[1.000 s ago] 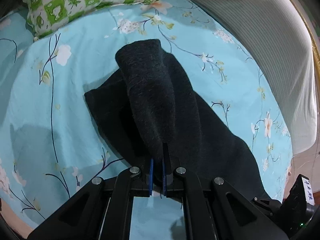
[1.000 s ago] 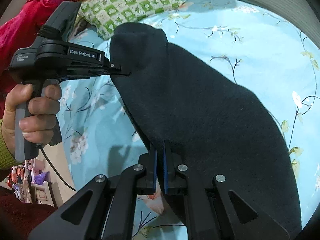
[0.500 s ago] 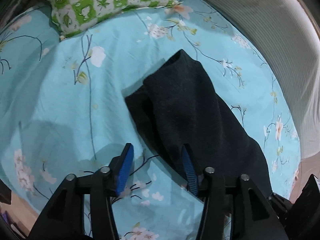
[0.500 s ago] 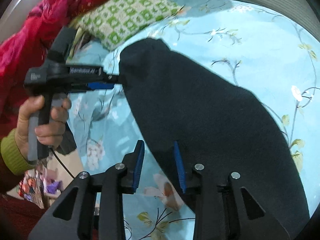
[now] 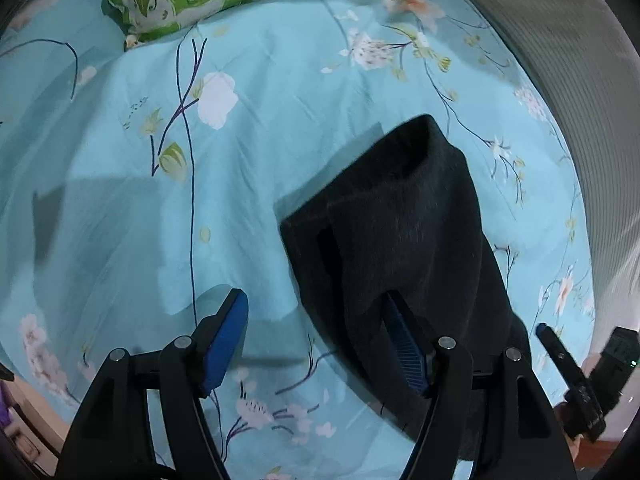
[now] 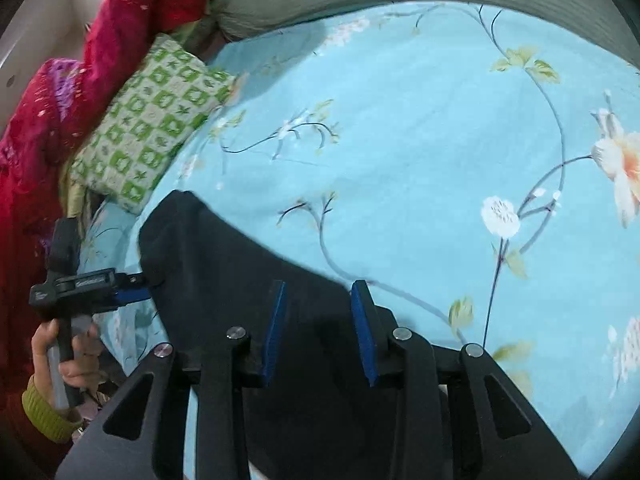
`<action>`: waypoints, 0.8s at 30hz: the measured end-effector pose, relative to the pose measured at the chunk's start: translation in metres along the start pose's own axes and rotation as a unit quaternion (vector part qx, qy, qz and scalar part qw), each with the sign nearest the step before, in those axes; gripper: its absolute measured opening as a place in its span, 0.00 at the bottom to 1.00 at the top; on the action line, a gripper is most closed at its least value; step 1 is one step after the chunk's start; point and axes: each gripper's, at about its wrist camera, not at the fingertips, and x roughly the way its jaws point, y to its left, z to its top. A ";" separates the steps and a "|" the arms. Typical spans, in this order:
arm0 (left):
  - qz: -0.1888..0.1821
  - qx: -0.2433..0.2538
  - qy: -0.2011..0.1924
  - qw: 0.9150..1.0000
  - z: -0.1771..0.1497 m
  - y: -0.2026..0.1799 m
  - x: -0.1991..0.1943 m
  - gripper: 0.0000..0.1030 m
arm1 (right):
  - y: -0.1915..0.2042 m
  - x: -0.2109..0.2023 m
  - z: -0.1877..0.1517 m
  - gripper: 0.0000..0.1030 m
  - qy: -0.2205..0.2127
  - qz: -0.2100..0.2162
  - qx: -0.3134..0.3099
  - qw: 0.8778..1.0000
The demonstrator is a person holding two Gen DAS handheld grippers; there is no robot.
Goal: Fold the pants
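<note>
**Letting go: both hand-held grippers off the dark pants**

Lying on the bed (image 5: pixel 280 92), over a turquoise sheet printed with white blossoms and thin dark branches, one pair of dark pants (image 5: pixel 404 236) sits folded lengthwise into a long, thick strip. A second ago both sets of jaws were pinched shut on its near edge and the cloth was lifted; now it has dropped flat onto the sheet.

Fabric is black to charcoal, fuzzy, layered; the upper layer ends in a rounded fold at the far end, a lower layer showing at its left side.

One green-and-white checked pillow (image 6: pixel 148 120) lies at the head of the bed, one red patterned quilt (image 6: pixel 80 80) bunched beside it.

Left hand-held gripper (image 5: pixel 316 336): jaws opening, now wide. Left blue pad is over bare sheet, right pad over the pants' edge; nothing is gripped.

Right hand-held gripper (image 6: pixel 320 328): jaws opening, about part-way, hovering over the near pants edge, pads not pressing cloth.

Two grippers counted. One hand (image 6: pixel 68 356) with a green cuff holds the left one.
</note>
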 end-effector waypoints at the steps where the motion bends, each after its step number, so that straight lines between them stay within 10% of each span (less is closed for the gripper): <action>1: -0.003 -0.006 0.002 1.000 0.003 0.002 0.002 0.69 | -0.002 0.009 0.004 0.34 0.011 0.000 0.000 1.000; 10: -0.008 -0.019 0.003 1.000 0.018 -0.001 0.016 0.70 | -0.006 0.060 0.007 0.34 0.075 0.006 -0.018 0.997; 16: -0.021 0.024 -0.030 0.999 0.014 -0.014 0.007 0.24 | -0.012 0.055 0.003 0.12 0.078 0.030 -0.021 0.996; 24: -0.086 0.087 -0.094 0.988 -0.007 -0.027 -0.055 0.16 | 0.020 0.011 0.011 0.08 0.041 0.045 -0.089 0.994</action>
